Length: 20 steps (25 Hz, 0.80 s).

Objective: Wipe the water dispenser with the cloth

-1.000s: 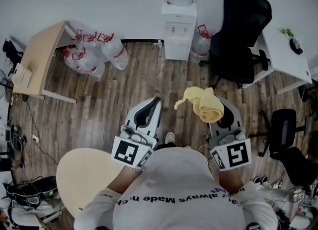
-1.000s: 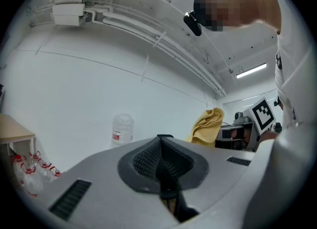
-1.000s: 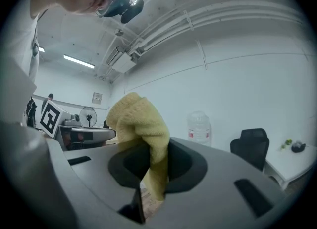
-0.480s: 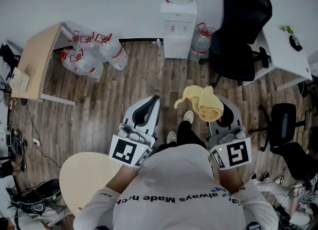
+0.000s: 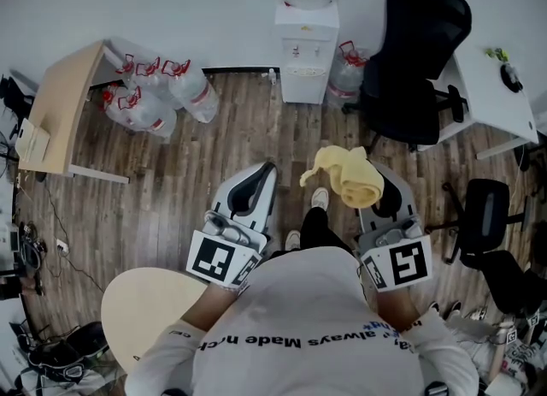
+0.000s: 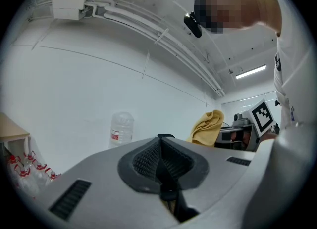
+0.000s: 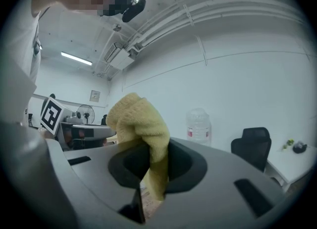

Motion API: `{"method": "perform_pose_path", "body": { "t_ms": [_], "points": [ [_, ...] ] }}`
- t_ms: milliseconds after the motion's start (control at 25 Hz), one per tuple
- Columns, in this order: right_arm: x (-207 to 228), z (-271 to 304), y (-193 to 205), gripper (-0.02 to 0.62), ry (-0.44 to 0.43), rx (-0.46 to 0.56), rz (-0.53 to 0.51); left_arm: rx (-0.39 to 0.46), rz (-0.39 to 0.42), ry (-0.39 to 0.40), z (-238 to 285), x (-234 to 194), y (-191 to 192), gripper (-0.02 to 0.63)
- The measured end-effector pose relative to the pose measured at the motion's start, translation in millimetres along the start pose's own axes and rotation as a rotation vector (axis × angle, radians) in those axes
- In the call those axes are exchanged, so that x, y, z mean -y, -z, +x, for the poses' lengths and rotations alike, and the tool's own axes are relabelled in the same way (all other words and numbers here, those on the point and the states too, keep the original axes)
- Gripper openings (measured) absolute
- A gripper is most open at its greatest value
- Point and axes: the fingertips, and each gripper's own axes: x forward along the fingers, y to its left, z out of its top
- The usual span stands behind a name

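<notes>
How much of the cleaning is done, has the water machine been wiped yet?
Not yet. Done: the yellow cloth is picked up, pinched in the right gripper. In hand: the person faces the water dispenser from well back, so the cloth is not touching it. The left gripper is shut and empty. Left: step up and do all the wiping.

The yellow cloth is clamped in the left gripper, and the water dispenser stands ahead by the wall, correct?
No. The right gripper view shows the yellow cloth clamped in the right gripper; the left gripper is shut on nothing. The water dispenser does stand by the wall.
</notes>
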Motion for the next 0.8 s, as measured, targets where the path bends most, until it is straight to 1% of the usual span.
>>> {"method": "perform_pose_path", "body": {
  "t_ms": [240,800],
  "points": [
    [20.9,21.8,-3.7,0.063,0.004,-0.006,0.003,-0.006,-0.005,0.002,28.7,-13.6,-0.9,0.026],
    [87.8,80.3,0.0,0.063,0.021,-0.018,0.024,-0.026,-0.011,0.009,111.6,-46.5,7.8,0.026]
  ]
}}
